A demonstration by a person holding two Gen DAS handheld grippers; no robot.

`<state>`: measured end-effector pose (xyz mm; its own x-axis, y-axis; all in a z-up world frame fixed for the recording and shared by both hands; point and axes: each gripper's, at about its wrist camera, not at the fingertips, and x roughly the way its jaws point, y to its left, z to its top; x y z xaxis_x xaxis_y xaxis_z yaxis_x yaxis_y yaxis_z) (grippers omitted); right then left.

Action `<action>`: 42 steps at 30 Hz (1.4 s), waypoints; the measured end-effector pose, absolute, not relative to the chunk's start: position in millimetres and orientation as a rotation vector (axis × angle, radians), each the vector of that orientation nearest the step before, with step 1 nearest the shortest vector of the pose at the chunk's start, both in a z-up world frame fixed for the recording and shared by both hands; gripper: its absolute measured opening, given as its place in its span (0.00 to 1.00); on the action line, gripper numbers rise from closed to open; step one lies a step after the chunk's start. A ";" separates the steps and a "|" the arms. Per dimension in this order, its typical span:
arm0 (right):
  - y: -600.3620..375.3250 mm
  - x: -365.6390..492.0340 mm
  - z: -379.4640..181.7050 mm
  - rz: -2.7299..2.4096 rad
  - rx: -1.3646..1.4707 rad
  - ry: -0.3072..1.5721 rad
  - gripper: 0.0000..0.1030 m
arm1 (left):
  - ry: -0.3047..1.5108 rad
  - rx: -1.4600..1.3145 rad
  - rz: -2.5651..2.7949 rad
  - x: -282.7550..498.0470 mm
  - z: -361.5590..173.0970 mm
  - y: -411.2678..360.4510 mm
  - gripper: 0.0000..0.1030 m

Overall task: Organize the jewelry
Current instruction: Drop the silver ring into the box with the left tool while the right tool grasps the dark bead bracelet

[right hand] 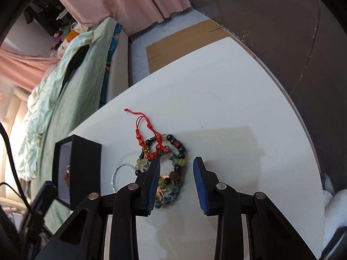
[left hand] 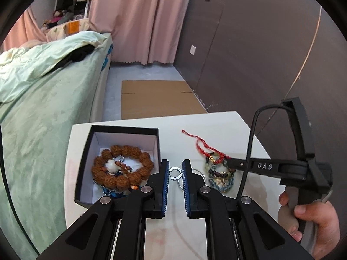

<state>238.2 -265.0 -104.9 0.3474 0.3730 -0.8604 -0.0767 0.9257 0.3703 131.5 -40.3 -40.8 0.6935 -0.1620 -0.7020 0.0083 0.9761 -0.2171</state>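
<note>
Your left gripper (left hand: 176,174) hovers above the white table (left hand: 216,125) with its jaws a narrow gap apart, nothing pressed between the pads; a small silver ring (left hand: 175,174) lies on the table below that gap.

Black box (left hand: 121,130), left of the gripper: already holds a chunky brown bead bracelet (left hand: 121,166) and some smaller pieces under it (too tangled to name).

Your right gripper (right hand: 176,173) points down at the pile left on the table: a red cord bracelet (right hand: 149,143), a dark-and-clear bead bracelet (right hand: 180,156) and a thin silver bangle (right hand: 118,172) beside them. Its jaws are apart, the left pad over the beads, not gripping.

Handling, as judged: the pile is light and limp, and the beads are round and slippery, so a pinch on one bead may roll off. Take the strand across its width, where two loops overlap. The red cord lies over the beads, so expect it to come along.
</note>
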 end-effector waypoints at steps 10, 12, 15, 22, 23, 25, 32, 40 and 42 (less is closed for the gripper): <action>-248.1 235.2 -103.5 0.256 0.148 1.183 0.10 | 0.788 -0.235 -0.077 137.3 -36.6 -29.4 0.12; -248.0 232.9 -101.0 0.256 0.138 1.172 0.10 | 0.788 -0.234 -0.075 136.3 -36.5 -29.2 0.12; -249.0 226.0 -92.3 0.273 0.132 1.144 0.09 | 0.784 -0.234 -0.071 134.0 -34.8 -28.2 0.12; -247.6 206.5 -72.6 0.291 0.079 1.077 0.09 | 0.762 -0.244 -0.053 124.5 -27.7 -21.5 0.12; -247.0 204.6 -70.1 0.295 0.079 1.070 0.09 | 0.761 -0.246 -0.050 123.5 -27.0 -20.1 0.12; -246.3 202.7 -65.4 0.304 0.079 1.056 0.09 | 0.755 -0.249 -0.042 120.4 -25.0 -16.7 0.12; -243.7 184.3 -42.1 0.354 0.107 0.980 0.09 | 0.740 -0.260 -0.019 112.0 -20.4 -4.3 0.12; -249.3 173.0 -17.0 0.458 0.239 0.888 0.09 | 0.733 -0.300 -0.001 110.2 -19.5 11.1 0.12; -247.0 171.3 -13.0 0.478 0.257 0.868 0.09 | 0.728 -0.317 -0.018 112.1 -19.6 13.3 0.12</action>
<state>171.3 -247.0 -13.0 0.5508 0.5008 -0.6677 -0.2964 0.8652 0.4044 112.1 13.3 -19.6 0.7488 -0.1253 -0.6509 -0.0934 0.9522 -0.2908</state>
